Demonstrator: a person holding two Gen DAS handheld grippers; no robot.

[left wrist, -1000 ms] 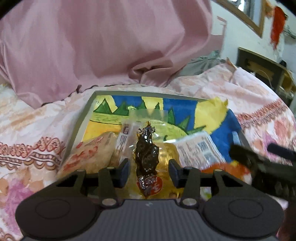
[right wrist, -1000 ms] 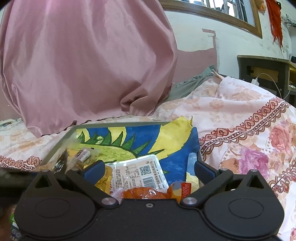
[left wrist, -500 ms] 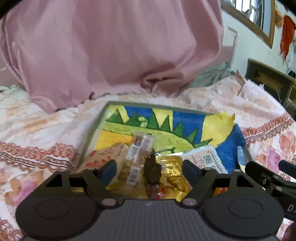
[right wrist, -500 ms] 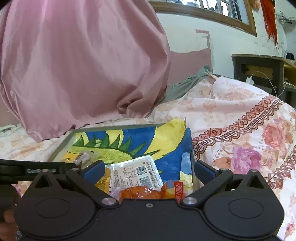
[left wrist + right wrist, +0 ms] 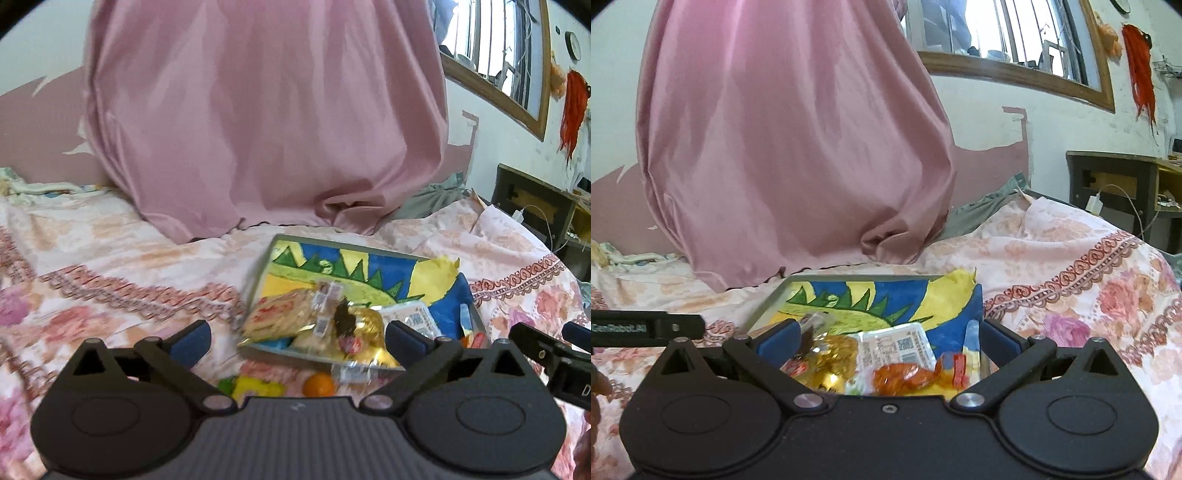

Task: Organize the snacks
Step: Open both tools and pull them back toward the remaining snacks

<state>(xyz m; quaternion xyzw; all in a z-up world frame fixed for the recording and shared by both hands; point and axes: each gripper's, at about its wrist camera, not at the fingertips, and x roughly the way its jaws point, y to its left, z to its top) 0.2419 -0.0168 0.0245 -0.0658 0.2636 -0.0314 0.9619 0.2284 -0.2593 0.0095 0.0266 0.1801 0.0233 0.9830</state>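
A shallow grey tray lined with a blue, yellow and green drawing lies on the floral bedspread. In it lie a beige cracker pack, a clear pack with a dark snack, a gold pack and a white labelled pack. An orange-wrapped snack lies at its near edge. My left gripper is open and empty, above the bedspread left of the tray. My right gripper is open and empty over the tray's near end.
On the bedspread in front of the tray lie a small orange fruit and a yellow and green snack. A pink cloth mass rises behind the tray. A dark wooden desk stands at the right.
My left gripper has opened and let go of the dark snack pack, which now lies in the tray. It has drawn back and to the left. My right gripper has barely moved.
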